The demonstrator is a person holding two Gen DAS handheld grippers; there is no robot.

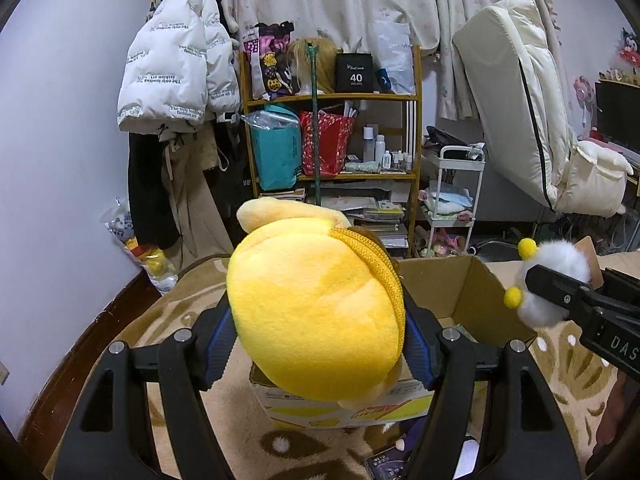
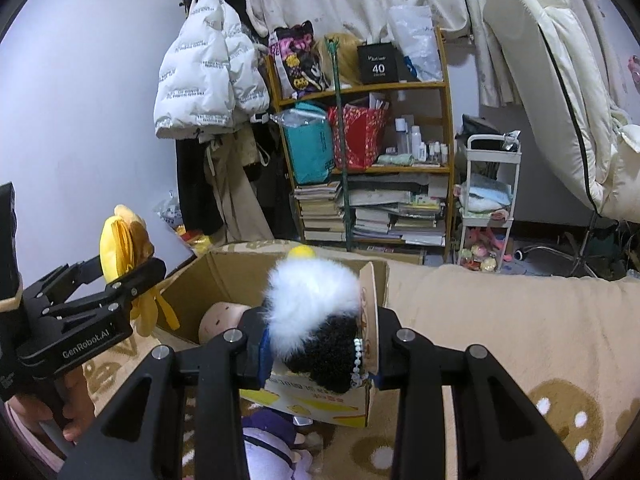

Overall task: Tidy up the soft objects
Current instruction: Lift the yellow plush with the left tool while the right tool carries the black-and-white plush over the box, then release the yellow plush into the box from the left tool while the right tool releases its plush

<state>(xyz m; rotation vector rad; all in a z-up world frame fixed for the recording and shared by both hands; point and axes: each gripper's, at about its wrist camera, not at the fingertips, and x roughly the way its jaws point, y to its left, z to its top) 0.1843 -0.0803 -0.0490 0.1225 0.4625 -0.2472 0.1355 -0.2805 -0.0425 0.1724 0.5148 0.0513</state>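
Both tongs loaded: left tongs [image 1: 320,344] clamp the yellow plush [image 1: 316,304], right tongs [image 2: 316,344] pinch the white-and-black fluffy toy [image 2: 316,320]; next, release both over the cardboard box [image 2: 224,280].

Cardboard box [image 2: 224,280] open-topped, mouth reachable from above, pale doll head [image 2: 218,318] taking its near-left corner, upright flap [image 2: 374,300] walling the right side, purple plush [image 2: 272,444] apparently crowding floor in front, bookshelf [image 2: 372,168] well behind.
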